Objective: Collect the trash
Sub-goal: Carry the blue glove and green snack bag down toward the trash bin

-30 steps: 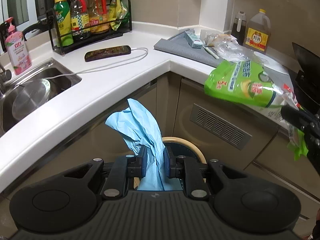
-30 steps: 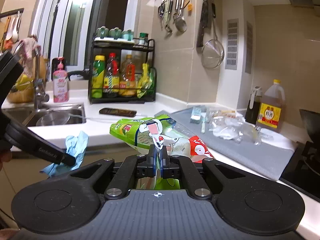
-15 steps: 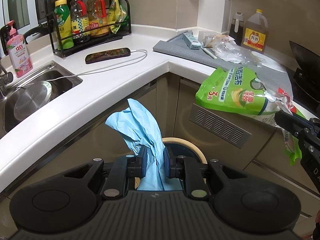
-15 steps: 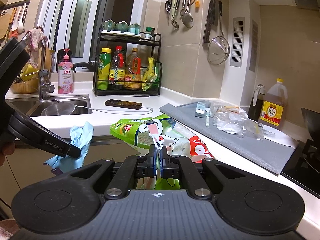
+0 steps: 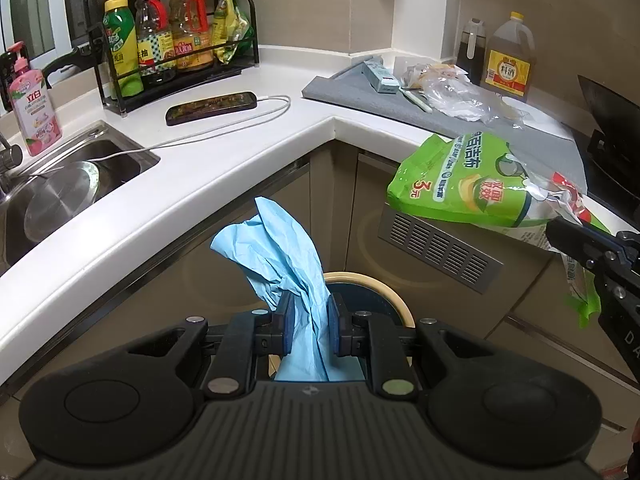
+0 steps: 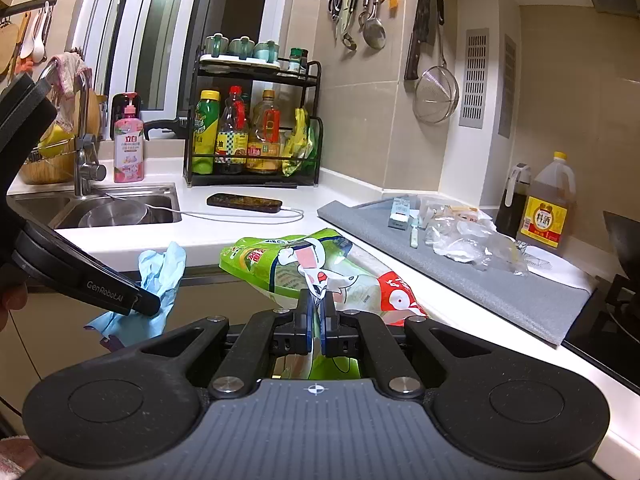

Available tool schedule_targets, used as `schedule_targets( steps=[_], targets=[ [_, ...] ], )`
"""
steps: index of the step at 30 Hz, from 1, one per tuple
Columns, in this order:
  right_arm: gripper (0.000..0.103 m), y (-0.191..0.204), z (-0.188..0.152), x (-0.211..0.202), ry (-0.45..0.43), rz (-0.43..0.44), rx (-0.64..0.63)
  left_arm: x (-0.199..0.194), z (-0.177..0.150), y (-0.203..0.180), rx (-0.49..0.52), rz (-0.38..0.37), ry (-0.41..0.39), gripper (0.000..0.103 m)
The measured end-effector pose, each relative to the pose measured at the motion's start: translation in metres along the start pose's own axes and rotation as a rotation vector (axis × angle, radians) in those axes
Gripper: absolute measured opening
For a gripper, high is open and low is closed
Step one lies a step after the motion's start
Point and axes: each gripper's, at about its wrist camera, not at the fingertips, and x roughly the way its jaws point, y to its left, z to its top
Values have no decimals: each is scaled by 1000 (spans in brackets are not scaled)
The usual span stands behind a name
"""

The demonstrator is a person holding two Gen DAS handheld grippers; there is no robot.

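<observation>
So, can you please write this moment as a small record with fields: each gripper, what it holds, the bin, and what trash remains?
left gripper: shut on blue glove
right gripper: shut on green wipes bag
bin: on the floor, directly beyond the left fingers
remaining trash: clear plastic wrappers on grey mat

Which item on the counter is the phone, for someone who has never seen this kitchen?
Start at the black bottle rack in the counter's back corner. Directly in front of it lies the phone, a flat dark slab. Unlike its neighbours, it has a white cable plugged in.
</observation>
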Motion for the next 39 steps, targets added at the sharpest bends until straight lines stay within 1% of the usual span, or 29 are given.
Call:
schedule_targets(
  steps=[12,22,30,39],
  targets=[
    [4,-1,-1,11,28,11,-3,10,0,-1,3,-2,22,19],
    [4,-2,-6,31,72,20,8,30,3,0,5,0,62,19],
    [4,-7,-19,60,138,25,28,64,6,0,1,-2,123,19],
    [4,-11,-41,108,239,39,43,118,8,-4,-2,-18,209,19]
  ],
)
